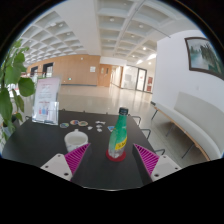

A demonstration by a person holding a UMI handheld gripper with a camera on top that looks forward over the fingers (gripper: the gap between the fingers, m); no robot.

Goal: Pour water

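Note:
A green plastic bottle (119,134) with a red cap and a red base band stands upright on the dark table (40,140). It stands just ahead of my gripper (111,157), between the two magenta pads (78,155), with a clear gap on each side. My gripper is open and holds nothing. A white cup (76,141) stands on the table to the left of the bottle, just beyond the left pad.
A potted plant (12,88) and a clear sign holder (46,100) stand at the table's left. Small items (82,125) lie at its far edge. Beyond are a wide tiled hall and a white bench (190,122) along the right wall.

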